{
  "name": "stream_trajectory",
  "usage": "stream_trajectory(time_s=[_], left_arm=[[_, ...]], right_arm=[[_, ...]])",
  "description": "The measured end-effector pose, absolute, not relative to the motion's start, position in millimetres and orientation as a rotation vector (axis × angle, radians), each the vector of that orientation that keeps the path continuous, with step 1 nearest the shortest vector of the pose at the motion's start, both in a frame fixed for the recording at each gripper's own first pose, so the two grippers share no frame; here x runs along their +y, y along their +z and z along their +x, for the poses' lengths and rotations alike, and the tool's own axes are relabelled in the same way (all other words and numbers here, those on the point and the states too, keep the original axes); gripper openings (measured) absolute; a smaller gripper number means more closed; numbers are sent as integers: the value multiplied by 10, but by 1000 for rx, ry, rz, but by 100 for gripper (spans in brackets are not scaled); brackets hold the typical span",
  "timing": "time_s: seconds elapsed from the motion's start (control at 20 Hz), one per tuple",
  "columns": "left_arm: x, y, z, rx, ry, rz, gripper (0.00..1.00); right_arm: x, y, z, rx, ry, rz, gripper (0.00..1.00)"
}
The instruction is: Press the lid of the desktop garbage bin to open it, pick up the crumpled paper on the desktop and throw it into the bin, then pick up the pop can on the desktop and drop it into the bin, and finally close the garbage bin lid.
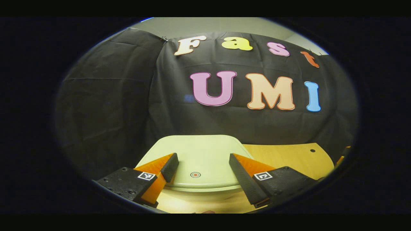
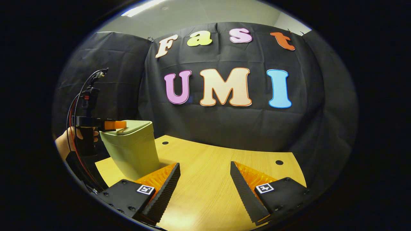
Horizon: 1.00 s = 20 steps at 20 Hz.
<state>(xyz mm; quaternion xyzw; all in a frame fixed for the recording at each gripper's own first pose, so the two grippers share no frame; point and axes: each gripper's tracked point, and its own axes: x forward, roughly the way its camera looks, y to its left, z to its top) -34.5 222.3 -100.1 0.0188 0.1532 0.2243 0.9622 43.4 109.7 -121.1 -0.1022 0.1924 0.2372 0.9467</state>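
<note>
Left gripper (image 1: 202,165): fingers spread wide, nothing between them, pointing level and forward. In the right gripper view it sits far left (image 2: 120,124), held upright by a hand (image 2: 65,141) wrapped around its handle. Right gripper (image 2: 205,176): fingers parted wide, empty, angled slightly downward.

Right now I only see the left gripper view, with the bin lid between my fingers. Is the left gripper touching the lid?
Observer: In the right gripper view, the left gripper sits level with the lid, at its edge; I cannot tell contact.
Operator: Is the lid shut?
Observer: Yes, it lies flat on the bin.
Operator: Where is the right gripper?
Observer: The right gripper hangs open over the table, beside the bin.
</note>
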Motion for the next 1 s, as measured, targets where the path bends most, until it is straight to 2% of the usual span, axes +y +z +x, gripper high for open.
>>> stream_trajectory(time_s=[0.05,0.3,0.65,1.0], left_arm=[[2232,-1016,-347,304,458,37,95],[2226,-1087,-371,258,455,101,94],[2191,-1001,-350,198,407,48,93],[1311,-601,-181,58,261,3,92]], right_arm=[[1092,-1209,442,392,484,-206,98],[1104,-1274,499,411,485,-198,98],[1160,-1202,575,388,502,-167,98],[907,-649,643,243,421,-109,98]])
